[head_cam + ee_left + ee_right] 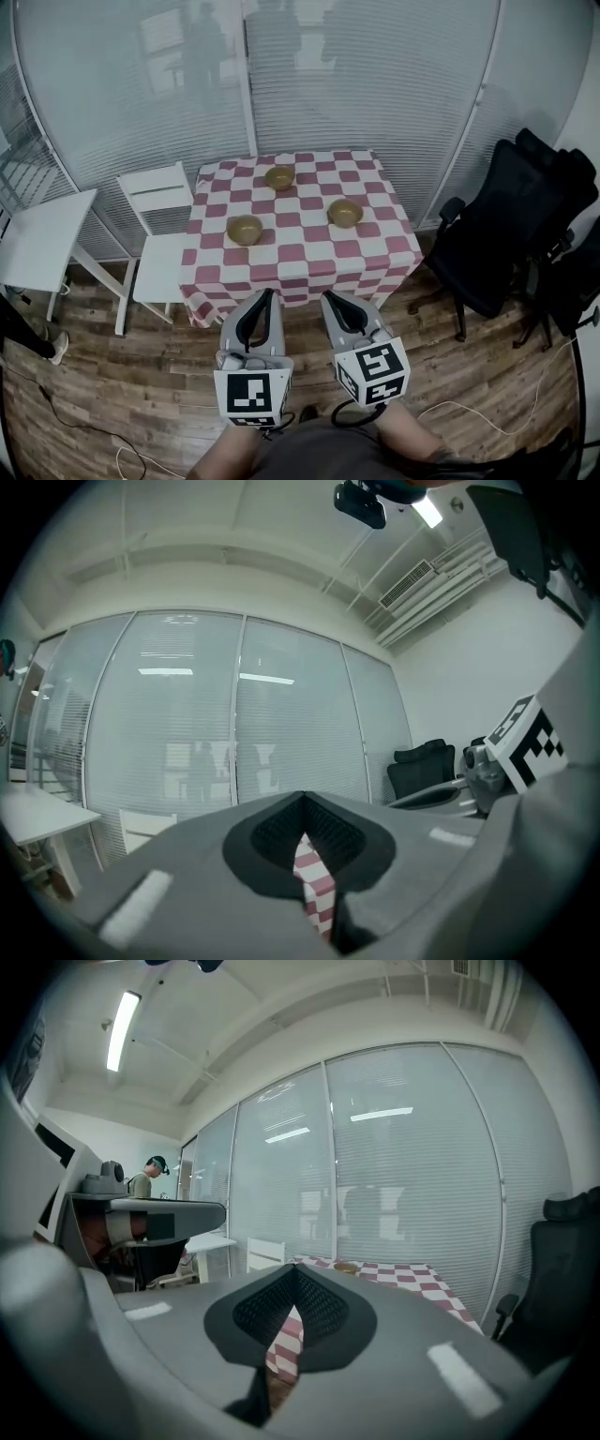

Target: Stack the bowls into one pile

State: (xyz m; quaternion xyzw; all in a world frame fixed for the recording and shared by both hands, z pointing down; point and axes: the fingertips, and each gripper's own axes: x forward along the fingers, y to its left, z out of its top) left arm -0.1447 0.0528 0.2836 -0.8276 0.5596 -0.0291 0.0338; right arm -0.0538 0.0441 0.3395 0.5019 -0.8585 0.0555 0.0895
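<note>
**1. Tongs state.** You hold both tongs short of the desk (pixel 309 255), on its near side. The left tongs (pixel 266 294) are pressed together at the tips and carry nothing. The right tongs (pixel 327 298) are the same. In each gripper view, only a strip of the checked cloth (pixel 281 286) shows through the gap behind the meeting tips.

**2. Work items.** Three bowls stand well apart on the desk, and none sits inside another.
- The far bowl (pixel 279 177) is near the desk's back edge.
- The left bowl (pixel 245 229) is toward the desk's left side, about mid-depth.
- The right bowl (pixel 345 213) is toward the desk's right side, about mid-depth.

Stacking appears not yet begun.

**3. Hazards from this position.**
- Tongs that reach a rim while pressed together will probably shove the bowl across the desk instead of gripping it. Spread them before you get there.
- The cloth hangs over the desk's near edge. A low approach could snag it and drag all three bowls.
- A pinch on one side of a rim may let the bowl tilt or slip out, since the bowls look smooth.
- A bowl lowered off-centre is likely to rest tilted on the lower rim and rock.
- The white chair (pixel 157 246) stands just beside the desk's left side. A wide swing there may strike it.
</note>
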